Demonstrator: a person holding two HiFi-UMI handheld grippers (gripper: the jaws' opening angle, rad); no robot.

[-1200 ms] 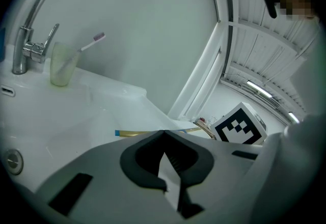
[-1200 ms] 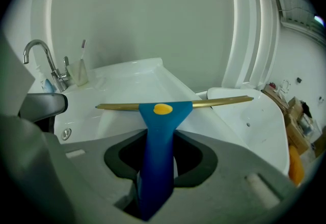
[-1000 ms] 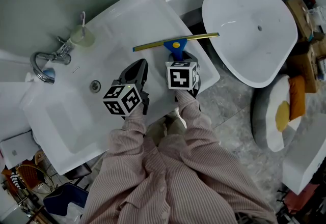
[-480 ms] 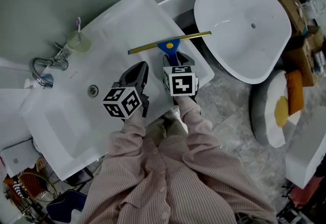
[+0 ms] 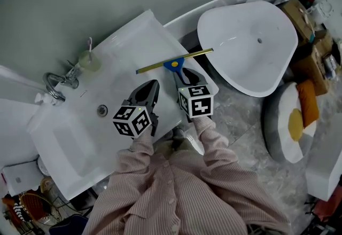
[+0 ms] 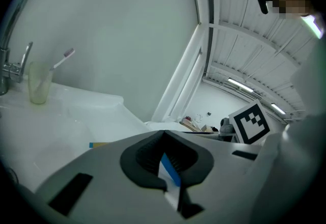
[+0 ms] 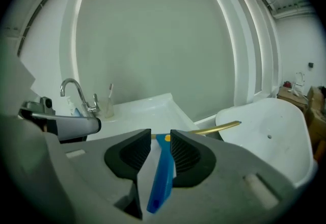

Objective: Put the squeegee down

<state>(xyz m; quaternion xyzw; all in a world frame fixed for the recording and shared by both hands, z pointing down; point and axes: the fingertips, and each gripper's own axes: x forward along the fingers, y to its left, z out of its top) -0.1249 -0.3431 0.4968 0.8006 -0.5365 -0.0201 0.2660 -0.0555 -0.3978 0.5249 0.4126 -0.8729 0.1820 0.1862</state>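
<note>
The squeegee (image 5: 173, 62), a gold blade on a blue handle, lies flat on the white sink counter (image 5: 128, 49) near its right corner. My right gripper (image 5: 187, 76) hovers just behind it, open. In the right gripper view the blue handle (image 7: 162, 177) shows between the jaws of the right gripper (image 7: 161, 139), but the pads do not press on it. Those jaws have just been closing a little. My left gripper (image 5: 148, 89) hangs over the counter left of the handle, shut and empty. In its own view the tips of the left gripper (image 6: 164, 134) meet.
A faucet (image 5: 56, 83) and a cup holding a toothbrush (image 5: 88, 60) stand at the counter's back left, with the drain (image 5: 102, 110) in the basin. A large white tub (image 5: 246, 41) sits to the right. Boxes and cushions lie on the floor beyond it.
Both grippers have lifted and drawn back toward me. The right one has come off the blue handle. The squeegee stays where it lay on the counter.
</note>
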